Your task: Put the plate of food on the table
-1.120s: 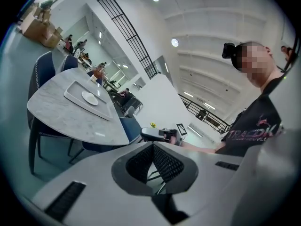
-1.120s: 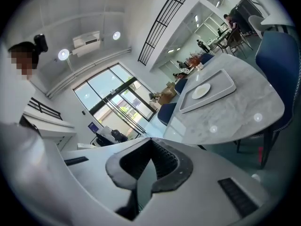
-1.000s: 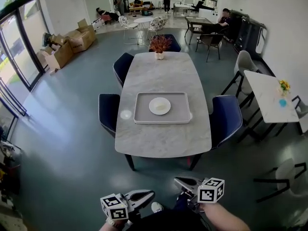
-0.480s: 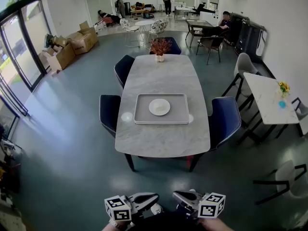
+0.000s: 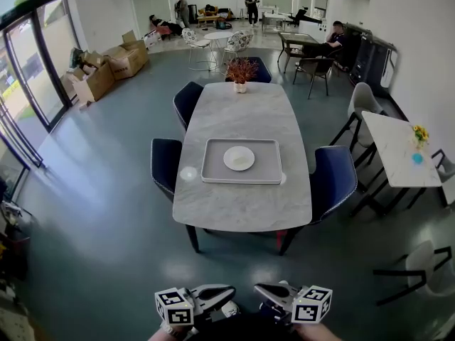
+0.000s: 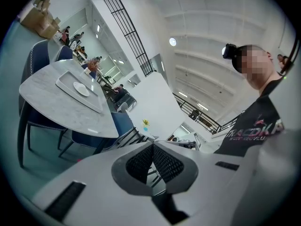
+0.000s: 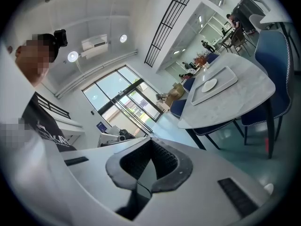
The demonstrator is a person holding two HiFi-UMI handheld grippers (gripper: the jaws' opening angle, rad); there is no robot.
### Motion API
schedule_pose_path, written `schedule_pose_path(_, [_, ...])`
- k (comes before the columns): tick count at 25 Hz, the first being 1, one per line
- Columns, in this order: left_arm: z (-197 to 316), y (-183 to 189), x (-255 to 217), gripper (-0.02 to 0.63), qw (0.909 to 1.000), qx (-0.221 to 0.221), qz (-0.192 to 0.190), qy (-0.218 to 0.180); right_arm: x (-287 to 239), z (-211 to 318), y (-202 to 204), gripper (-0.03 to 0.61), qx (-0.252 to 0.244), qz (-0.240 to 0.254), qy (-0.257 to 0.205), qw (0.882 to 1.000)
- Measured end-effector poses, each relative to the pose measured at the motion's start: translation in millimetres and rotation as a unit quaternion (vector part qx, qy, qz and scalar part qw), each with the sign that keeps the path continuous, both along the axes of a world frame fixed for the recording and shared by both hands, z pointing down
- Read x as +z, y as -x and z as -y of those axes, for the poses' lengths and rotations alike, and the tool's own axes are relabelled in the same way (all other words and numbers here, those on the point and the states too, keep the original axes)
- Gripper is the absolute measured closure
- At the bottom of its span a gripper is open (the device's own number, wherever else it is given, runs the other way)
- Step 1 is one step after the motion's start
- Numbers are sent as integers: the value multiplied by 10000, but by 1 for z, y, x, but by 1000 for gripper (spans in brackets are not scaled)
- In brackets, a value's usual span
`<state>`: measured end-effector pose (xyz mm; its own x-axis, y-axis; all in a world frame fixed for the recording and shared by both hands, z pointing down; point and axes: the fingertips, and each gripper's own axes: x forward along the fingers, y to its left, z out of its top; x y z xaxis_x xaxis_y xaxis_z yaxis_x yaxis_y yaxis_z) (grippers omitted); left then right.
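1. Four dark blue upholstered chairs (image 5: 333, 176) mid-room: two on the left, one on the right, one at the far end.
2. White pot of reddish-brown dried flowers (image 5: 241, 73), upright, just before the far chair.
3. Open brown cardboard boxes (image 5: 106, 66) heaped near tall black-framed glass windows (image 5: 28, 69) on the left.
4. White rectangular side table (image 5: 394, 148) on the right, bearing small yellow flowers (image 5: 421, 129).
5. Glossy grey-green floor (image 5: 99, 219).
6. Distant people (image 5: 252, 2) at the back, some standing, some seated.
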<state>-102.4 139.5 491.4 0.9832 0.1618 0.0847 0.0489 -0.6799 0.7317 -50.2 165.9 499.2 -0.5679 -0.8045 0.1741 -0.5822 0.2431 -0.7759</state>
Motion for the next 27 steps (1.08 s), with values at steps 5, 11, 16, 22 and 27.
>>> schedule_pose_path(5, [2,3,-3,608,10000,36,-19,-34,-1,2,1,568,52,-20,61,10000])
schedule_pose_path(11, [-1,7,-4,609,10000,-15,27,-59,-3,1,5,568,-9,66,11,10000])
schedule_pose_path(16, [0,13,-5,609,9999,-70,46,-61,-2,3,6,568,11,108,22,9999])
schedule_pose_path(22, [-1,16,-3,609,9999,-144,45,-70,-1,4,11,568,-84,179,-26,9998])
schedule_pose_path(27, [0,22,-1,608,9998,-153,-12,-117,-2,5,15,568,-120,163,-23,9998])
